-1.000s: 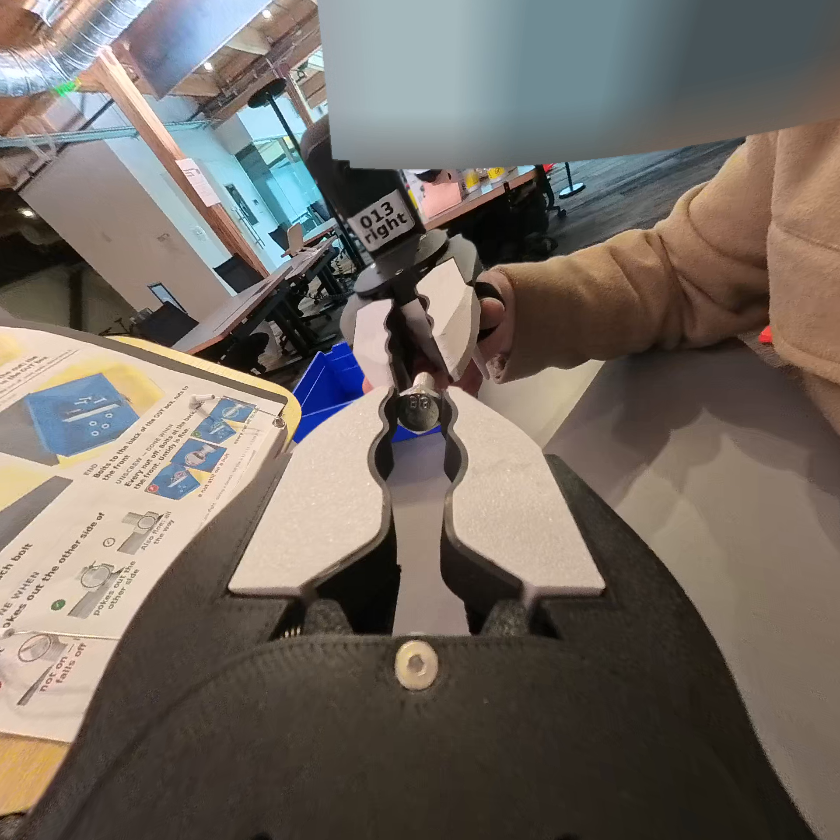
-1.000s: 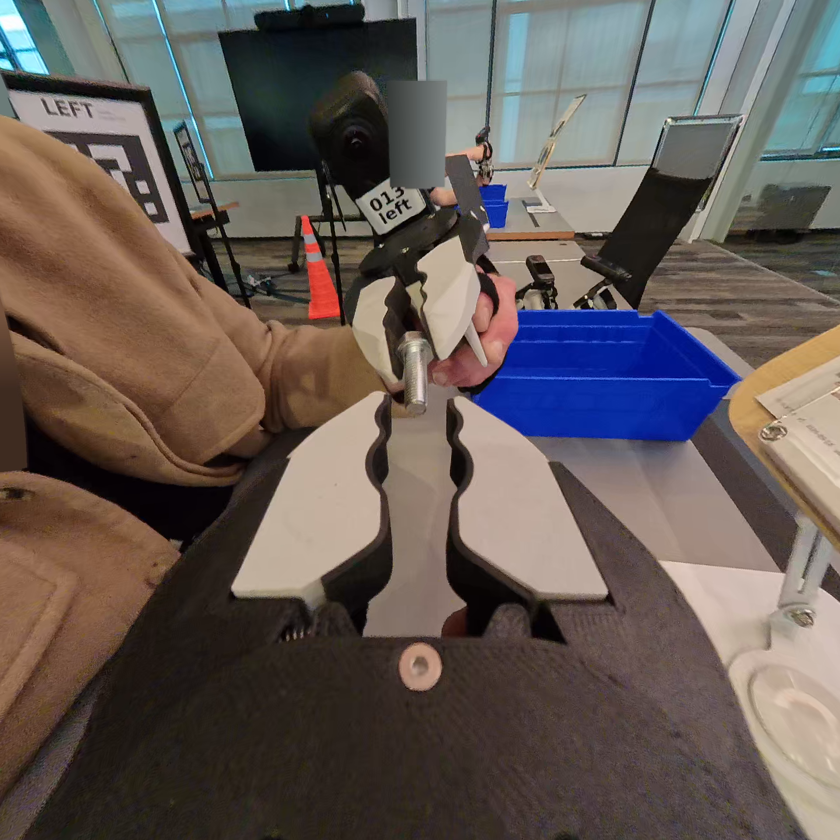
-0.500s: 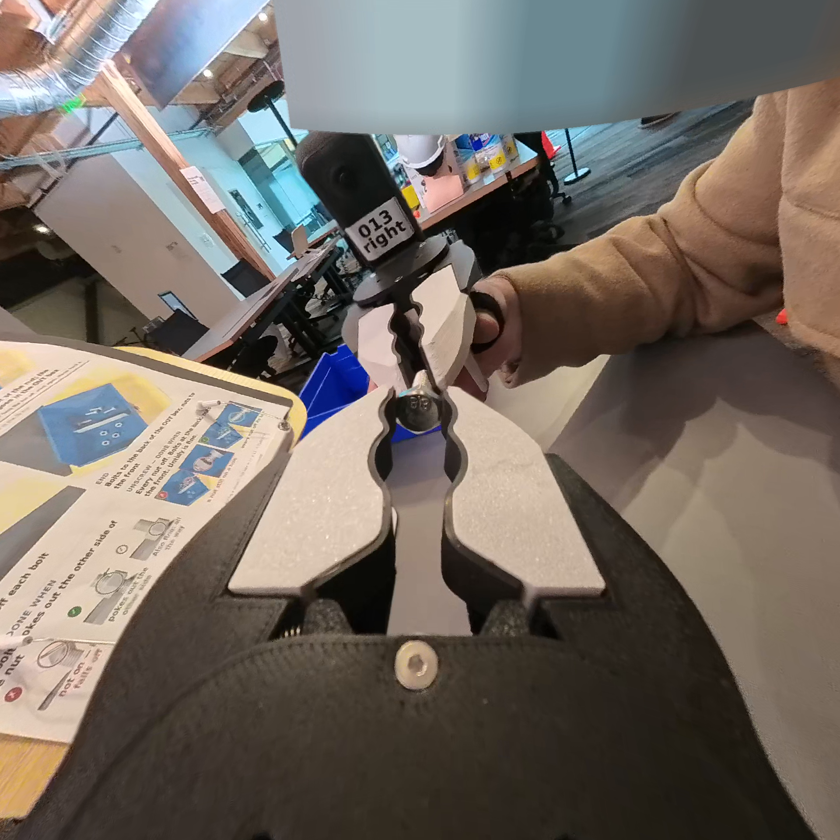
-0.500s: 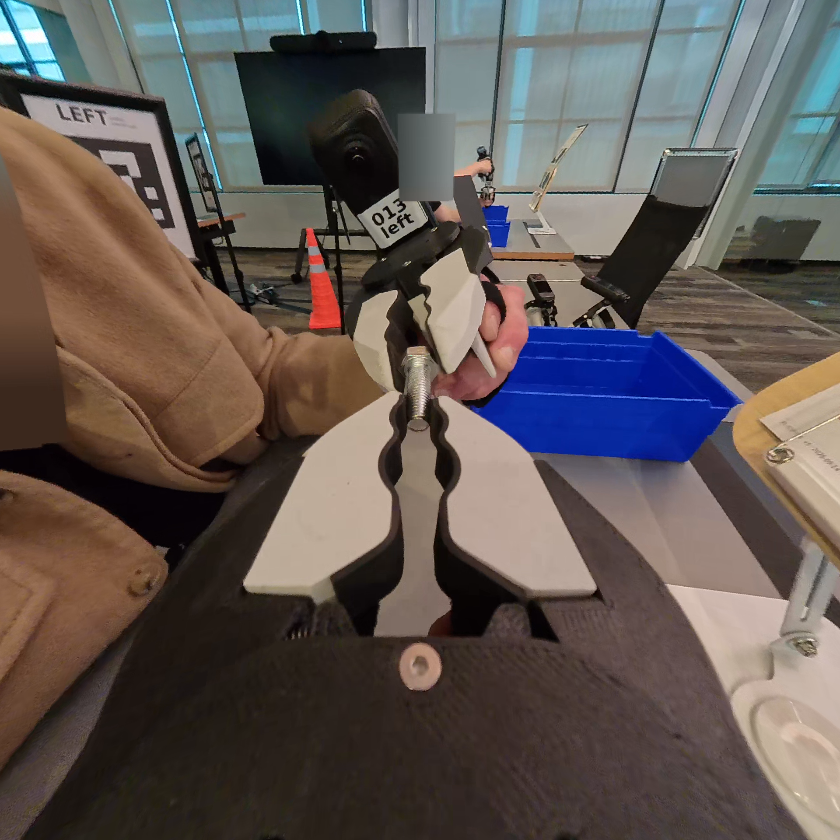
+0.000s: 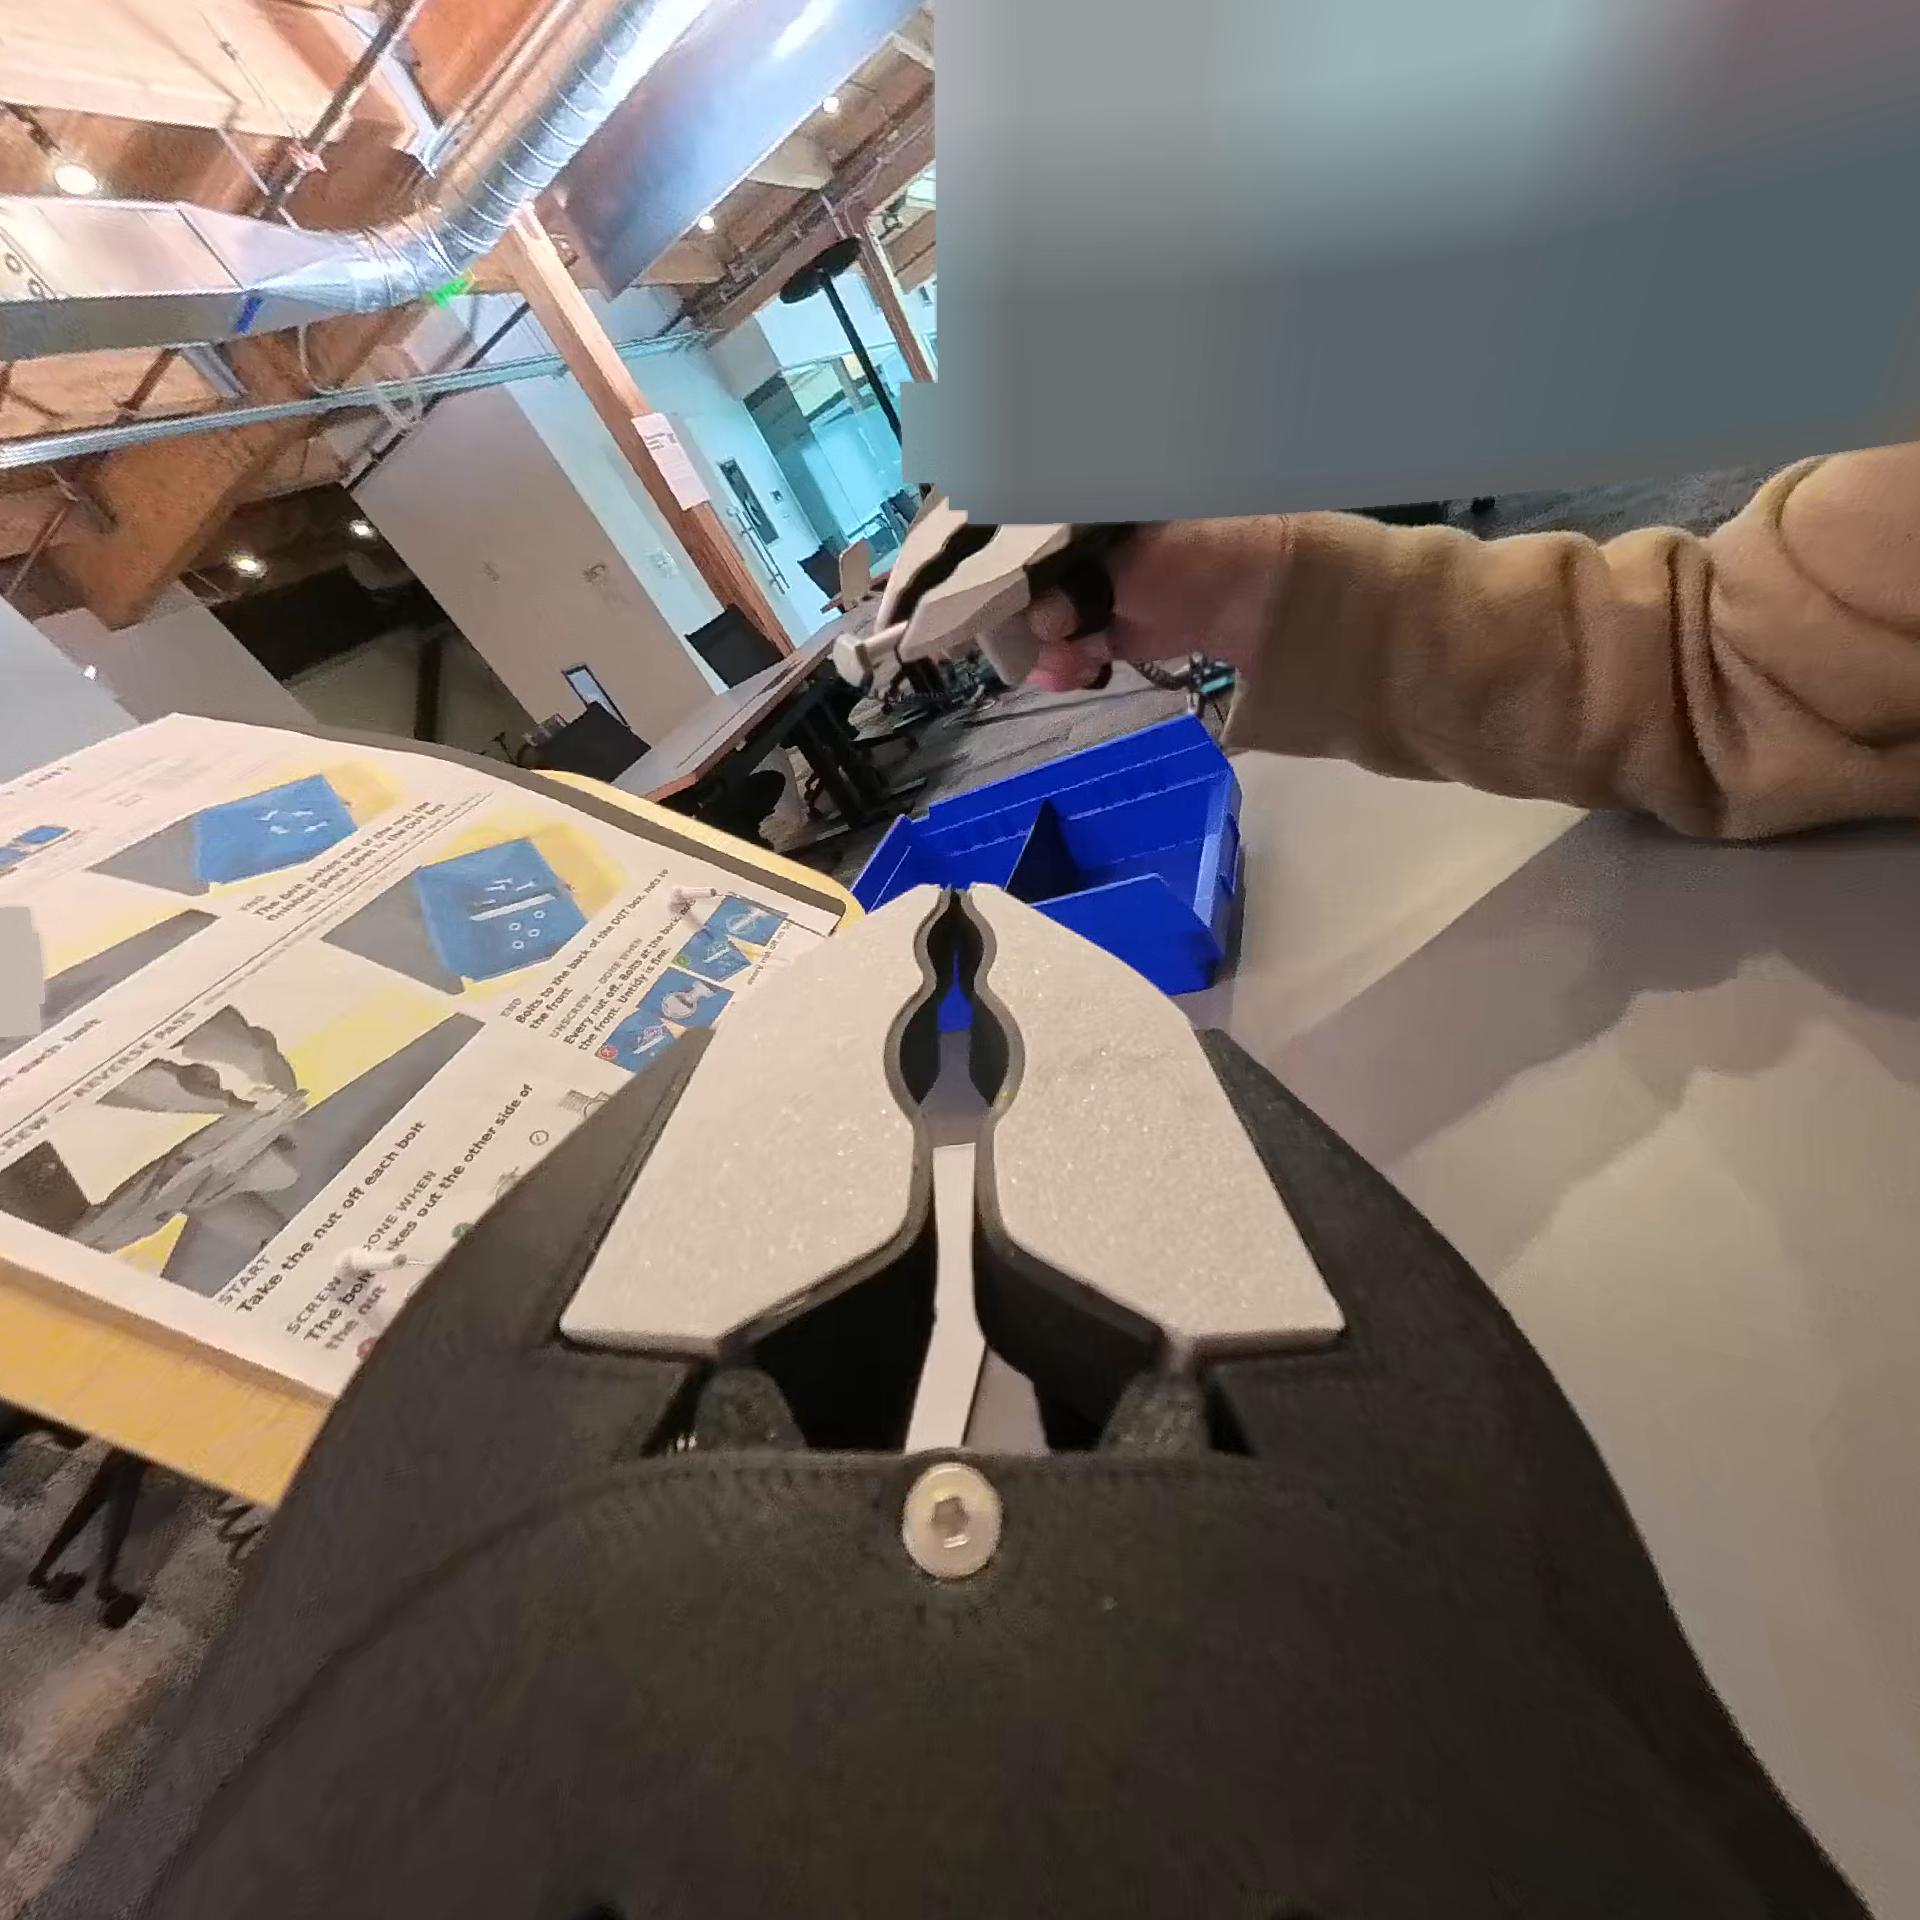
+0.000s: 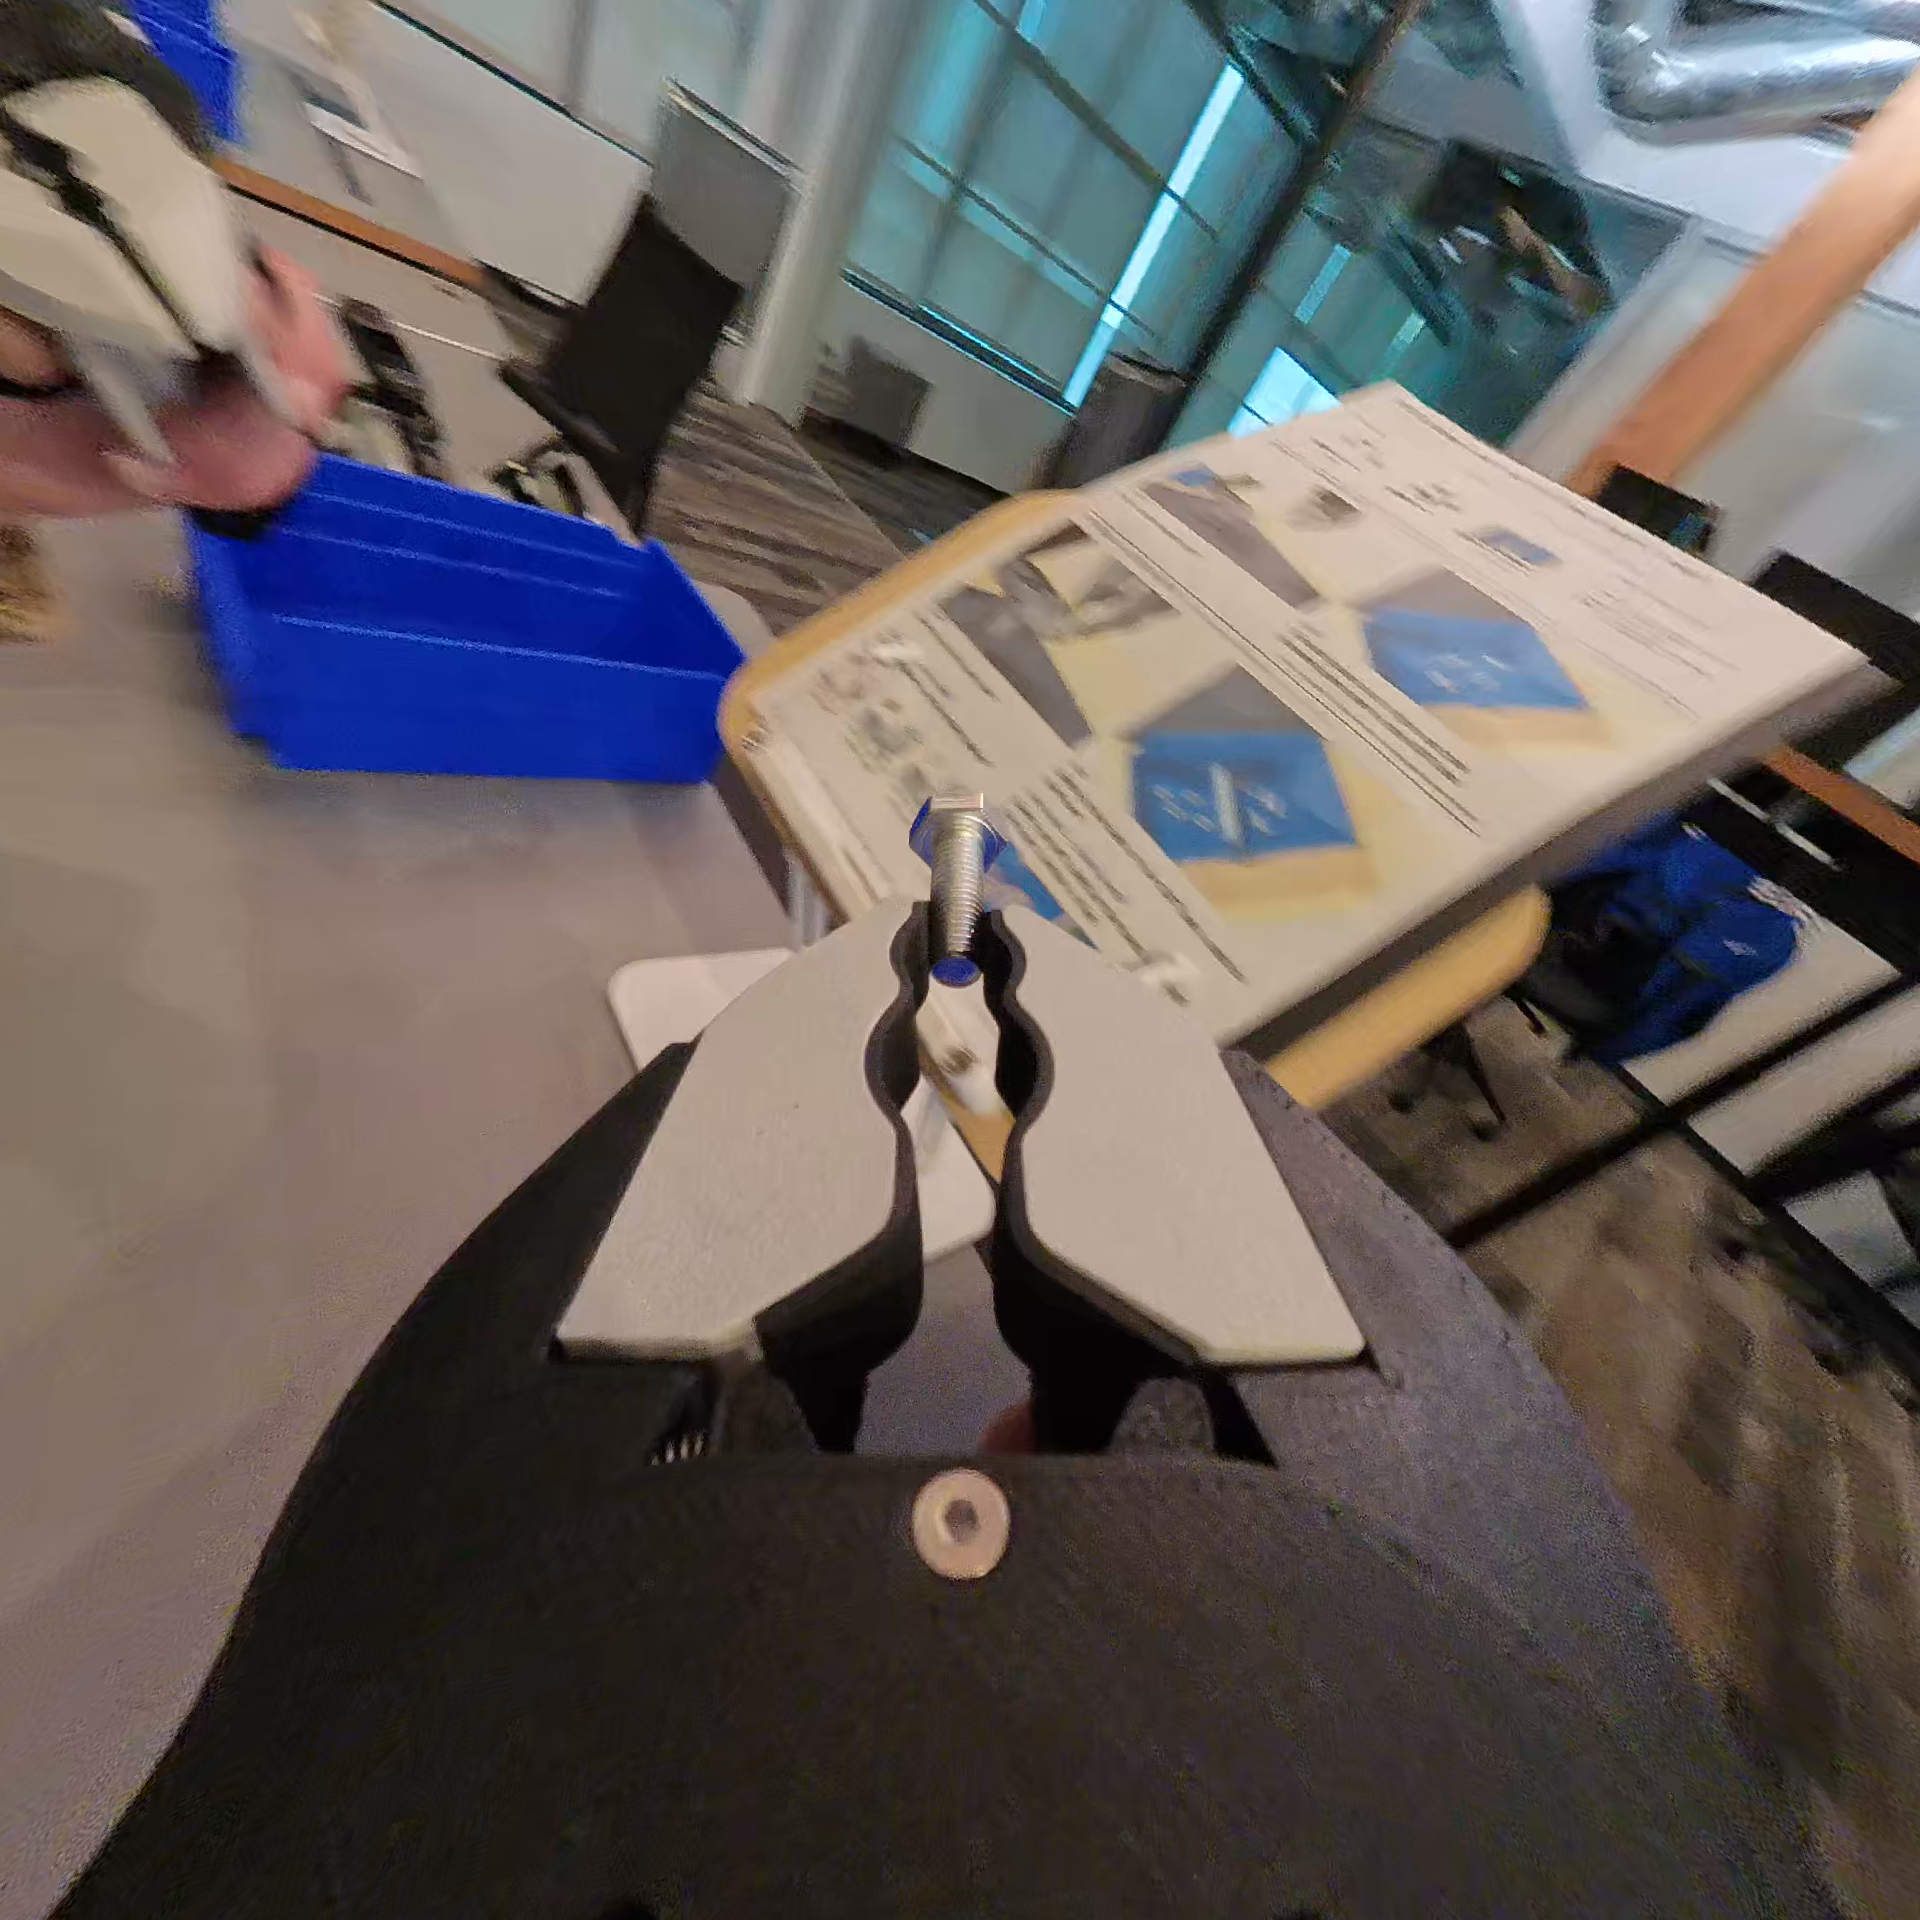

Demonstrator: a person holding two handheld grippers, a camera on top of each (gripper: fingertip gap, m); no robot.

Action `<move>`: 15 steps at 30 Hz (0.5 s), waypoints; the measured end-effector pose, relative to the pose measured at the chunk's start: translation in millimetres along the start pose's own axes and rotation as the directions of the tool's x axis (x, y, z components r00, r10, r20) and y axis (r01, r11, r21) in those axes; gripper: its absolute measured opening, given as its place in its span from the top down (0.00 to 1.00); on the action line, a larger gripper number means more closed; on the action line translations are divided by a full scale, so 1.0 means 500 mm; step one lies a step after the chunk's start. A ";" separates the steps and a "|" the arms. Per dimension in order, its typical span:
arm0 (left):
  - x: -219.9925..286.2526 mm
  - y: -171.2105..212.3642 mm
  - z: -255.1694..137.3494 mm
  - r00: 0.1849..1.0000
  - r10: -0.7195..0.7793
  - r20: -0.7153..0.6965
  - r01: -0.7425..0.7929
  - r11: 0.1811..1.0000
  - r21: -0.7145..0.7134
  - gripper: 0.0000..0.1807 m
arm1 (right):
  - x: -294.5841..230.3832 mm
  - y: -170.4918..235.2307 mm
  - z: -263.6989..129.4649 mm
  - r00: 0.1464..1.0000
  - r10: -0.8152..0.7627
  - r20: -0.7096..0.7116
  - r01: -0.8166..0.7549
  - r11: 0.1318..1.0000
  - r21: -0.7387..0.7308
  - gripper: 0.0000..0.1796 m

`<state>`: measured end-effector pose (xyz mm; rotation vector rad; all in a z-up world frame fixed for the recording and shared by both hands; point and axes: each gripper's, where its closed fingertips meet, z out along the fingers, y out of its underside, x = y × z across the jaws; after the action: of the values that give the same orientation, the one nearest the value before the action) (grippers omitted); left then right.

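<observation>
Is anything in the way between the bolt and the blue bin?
Nothing visible. The right gripper is shut on the bolt, up in the air. The blue bin sits off to its left on the grey table, with only bare tabletop between. The left gripper is shut and empty.

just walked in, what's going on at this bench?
A person in a tan sleeve holds a two-finger gripper in each hand. The right gripper is shut on a silver threaded bolt, pinching the shank so the hex head sticks out in front of the tips. The left gripper is shut and holds nothing. A blue plastic divided bin sits on the grey table, beside a tilted board with a printed instruction sheet. The right wrist view is motion-blurred.
</observation>
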<state>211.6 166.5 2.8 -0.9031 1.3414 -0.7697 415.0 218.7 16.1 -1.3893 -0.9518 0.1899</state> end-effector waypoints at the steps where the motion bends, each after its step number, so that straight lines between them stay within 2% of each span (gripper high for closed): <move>1: -0.003 0.000 -0.002 1.000 -0.008 0.002 0.008 1.000 0.005 1.00 | 0.032 0.017 -0.016 0.999 0.009 -0.043 -0.010 1.000 -0.019 0.94; 3: -0.007 0.000 -0.004 1.000 -0.021 0.007 0.021 1.000 0.013 1.00 | 0.100 0.067 -0.043 0.988 0.015 -0.156 -0.029 0.996 -0.087 0.95; 7: -0.006 0.006 -0.002 1.000 -0.026 0.000 0.026 1.000 0.003 1.00 | 0.186 0.222 -0.076 0.959 -0.036 -0.281 -0.070 0.931 -0.358 0.94; 11: -0.005 0.012 0.001 0.999 -0.032 -0.009 0.032 0.999 -0.009 1.00 | 0.207 0.372 -0.070 0.955 -0.002 -0.296 -0.163 0.829 -0.534 0.94; 15: -0.007 0.016 -0.003 0.999 -0.038 -0.012 0.038 0.999 -0.014 1.00 | 0.195 0.467 -0.054 0.963 0.023 -0.270 -0.195 0.753 -0.629 0.94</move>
<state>209.6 173.2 -2.4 -0.9381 1.3453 -0.7974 589.1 313.6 -143.1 -2.0653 -0.7467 -0.2597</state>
